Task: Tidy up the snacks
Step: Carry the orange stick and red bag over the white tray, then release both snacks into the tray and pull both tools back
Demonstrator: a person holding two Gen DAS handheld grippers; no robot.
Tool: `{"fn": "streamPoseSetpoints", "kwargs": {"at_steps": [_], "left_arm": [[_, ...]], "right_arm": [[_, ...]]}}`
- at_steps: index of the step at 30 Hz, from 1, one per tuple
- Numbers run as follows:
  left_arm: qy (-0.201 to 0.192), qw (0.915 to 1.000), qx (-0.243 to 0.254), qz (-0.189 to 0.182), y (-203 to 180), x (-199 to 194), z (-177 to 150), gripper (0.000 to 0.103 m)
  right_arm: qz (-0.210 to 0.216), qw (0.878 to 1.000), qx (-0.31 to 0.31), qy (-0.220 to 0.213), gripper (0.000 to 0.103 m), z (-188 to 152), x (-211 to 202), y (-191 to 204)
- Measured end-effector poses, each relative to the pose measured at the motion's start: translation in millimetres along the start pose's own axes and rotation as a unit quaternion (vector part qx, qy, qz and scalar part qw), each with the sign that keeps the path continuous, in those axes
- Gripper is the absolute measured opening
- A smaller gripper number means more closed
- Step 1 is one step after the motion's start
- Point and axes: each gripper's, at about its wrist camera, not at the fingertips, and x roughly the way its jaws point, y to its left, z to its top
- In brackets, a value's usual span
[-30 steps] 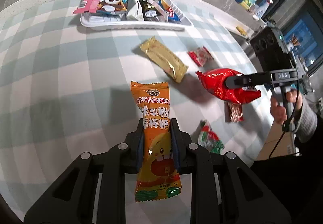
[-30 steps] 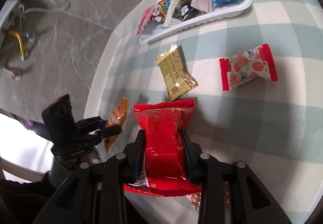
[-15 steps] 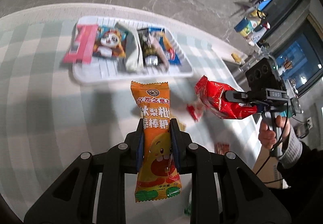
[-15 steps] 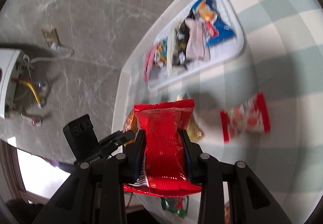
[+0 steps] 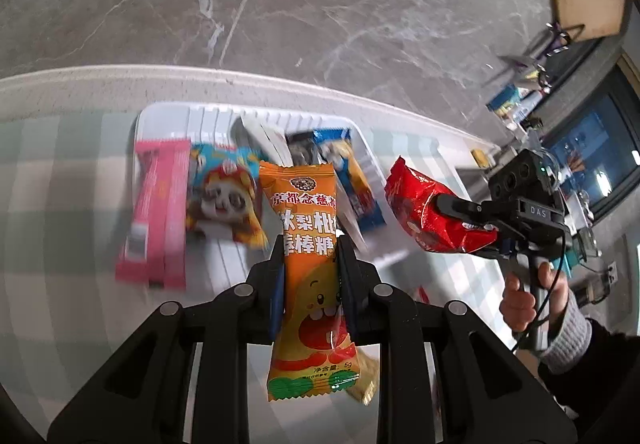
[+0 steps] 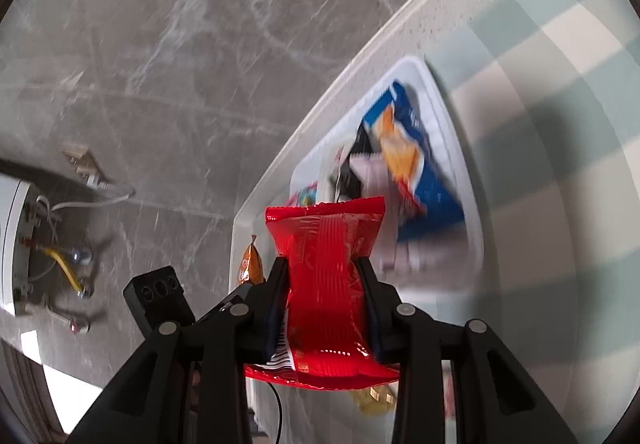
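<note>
Currently: white tray (image 5: 168, 116) holds pink bar (image 5: 158, 212), panda packet (image 5: 222, 200), blue packet (image 5: 352, 184); left tongs (image 5: 310, 264) grip orange packet (image 5: 310, 256), right tongs (image 6: 322, 284) grip red packet (image 6: 326, 276).

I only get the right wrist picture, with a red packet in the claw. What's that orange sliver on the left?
Observer: An orange packet with a cartoon face. The left claw is shut on its middle.
Operator: Is anything in the tray hidden from me?
Observer: A pink packet at its left end, sticking out over the rim.
Operator: Who holds the right claw with the red packet?
Observer: A hand in a grey cuff, wrapped around its handle.
</note>
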Motion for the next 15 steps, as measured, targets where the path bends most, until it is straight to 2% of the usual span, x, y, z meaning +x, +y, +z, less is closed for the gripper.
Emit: {"fn": "streamPoseSetpoints", "kwargs": {"at_steps": [7,15], "left_arm": [[-0.004,0.9999,-0.005,0.013,9,34,36,0.021],[-0.004,0.9989,0.013,0.044,8,67,57,0.022]], "right_arm": [[-0.013,0.999,0.011,-0.029,0.036,35,21,-4],[-0.055,0.997,-0.031,-0.034,0.038,52,50,8]]}}
